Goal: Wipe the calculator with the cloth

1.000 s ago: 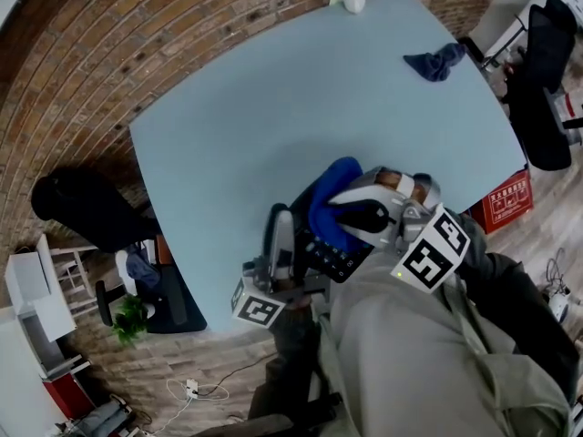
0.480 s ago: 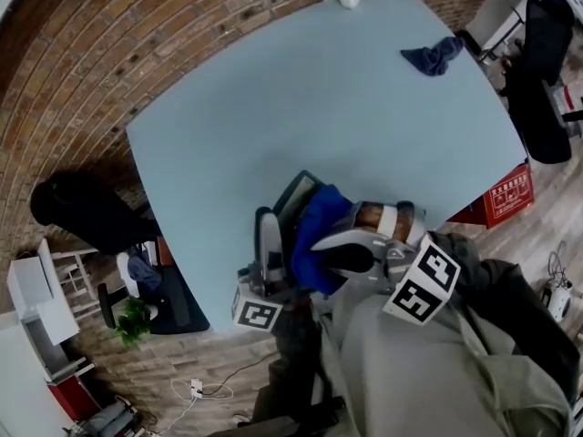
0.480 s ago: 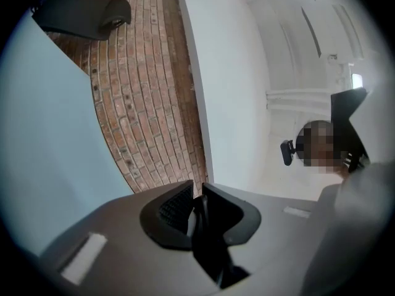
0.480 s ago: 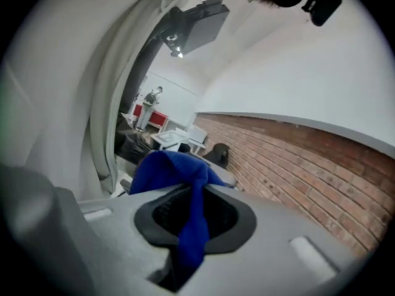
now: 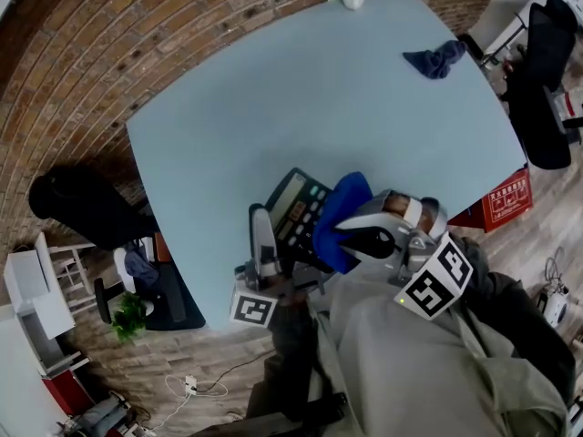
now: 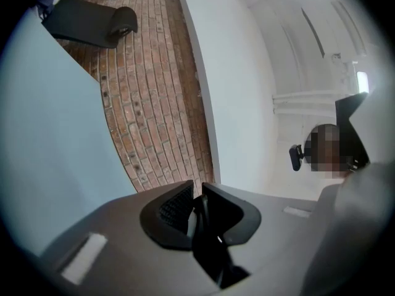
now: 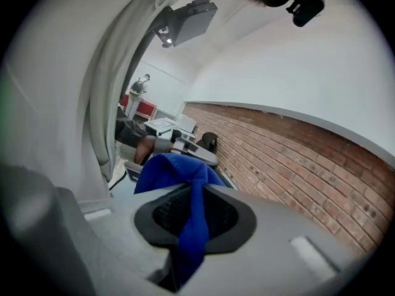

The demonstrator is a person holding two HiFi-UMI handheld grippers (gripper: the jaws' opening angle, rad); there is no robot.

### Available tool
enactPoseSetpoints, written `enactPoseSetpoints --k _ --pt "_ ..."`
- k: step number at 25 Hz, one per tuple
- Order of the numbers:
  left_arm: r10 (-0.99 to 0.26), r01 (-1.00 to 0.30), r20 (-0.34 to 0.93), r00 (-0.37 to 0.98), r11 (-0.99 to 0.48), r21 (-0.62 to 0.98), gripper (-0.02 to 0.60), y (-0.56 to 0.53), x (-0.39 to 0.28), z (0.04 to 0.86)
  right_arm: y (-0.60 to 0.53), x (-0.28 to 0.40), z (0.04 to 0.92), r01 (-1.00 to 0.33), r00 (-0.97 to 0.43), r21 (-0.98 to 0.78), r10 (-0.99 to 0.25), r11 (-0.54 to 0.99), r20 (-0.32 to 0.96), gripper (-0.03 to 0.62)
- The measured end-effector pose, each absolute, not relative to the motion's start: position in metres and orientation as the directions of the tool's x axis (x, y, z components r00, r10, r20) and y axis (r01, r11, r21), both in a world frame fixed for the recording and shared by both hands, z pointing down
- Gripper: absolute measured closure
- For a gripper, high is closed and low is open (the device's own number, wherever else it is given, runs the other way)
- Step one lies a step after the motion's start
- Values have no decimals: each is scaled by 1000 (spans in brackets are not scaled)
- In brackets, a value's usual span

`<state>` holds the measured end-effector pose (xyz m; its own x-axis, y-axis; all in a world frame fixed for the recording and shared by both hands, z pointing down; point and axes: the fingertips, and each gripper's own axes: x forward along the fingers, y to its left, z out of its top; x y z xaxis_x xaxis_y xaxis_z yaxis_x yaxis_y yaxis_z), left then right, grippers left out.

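Cloth (image 5: 346, 203) (pinched by right gripper (image 7: 196, 214)) slid right off calculator (image 5: 296, 209) clamped in left gripper (image 6: 199, 217), display end away.

The blue cloth (image 5: 344, 215) covers one end of the calculator (image 5: 294, 209); its key markings are too small to read from above.
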<state>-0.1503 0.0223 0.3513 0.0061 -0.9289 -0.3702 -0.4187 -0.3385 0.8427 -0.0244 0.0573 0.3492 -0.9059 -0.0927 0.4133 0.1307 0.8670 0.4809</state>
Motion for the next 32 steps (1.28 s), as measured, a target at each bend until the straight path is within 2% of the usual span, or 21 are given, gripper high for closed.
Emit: enactPoseSetpoints --k 4,6,8,12,14,20,22,25,30,32 --pt "-927 -390 -371 -48 -325 862 538 23 -164 356 100 -39 344 234 -921 471 39 851 387 542" --pt "-925 -390 -373 -67 -320 863 538 28 -170 357 105 -43 346 247 -921 469 56 848 385 542" --pt "-923 -389 -373 -89 -313 866 537 32 -176 357 86 -42 350 204 -920 476 3 856 391 542" --pt "-922 -386 -368 -119 -299 873 538 38 -182 360 29 -32 356 38 -901 488 -181 872 394 542" --pt "-921 -382 -365 -135 -291 877 537 41 -184 362 29 -31 356 23 -899 484 -194 875 393 542" --pt "-907 -349 -380 -182 -302 887 538 43 -190 364 117 -53 344 214 -934 431 55 877 354 542" --pt "-903 -337 -384 -192 -307 890 538 44 -193 364 125 -56 345 229 -934 445 66 866 351 542" --pt "-900 -331 -384 -205 -305 893 537 46 -197 361 96 -51 345 154 -940 444 -8 882 342 542" --pt "-904 -326 -370 -212 -292 899 537 46 -197 363 21 -23 350 -70 -897 486 -268 871 352 542" --pt "-905 -313 -359 -227 -281 907 537 47 -198 367 24 -23 350 -78 -895 477 -272 875 354 542"
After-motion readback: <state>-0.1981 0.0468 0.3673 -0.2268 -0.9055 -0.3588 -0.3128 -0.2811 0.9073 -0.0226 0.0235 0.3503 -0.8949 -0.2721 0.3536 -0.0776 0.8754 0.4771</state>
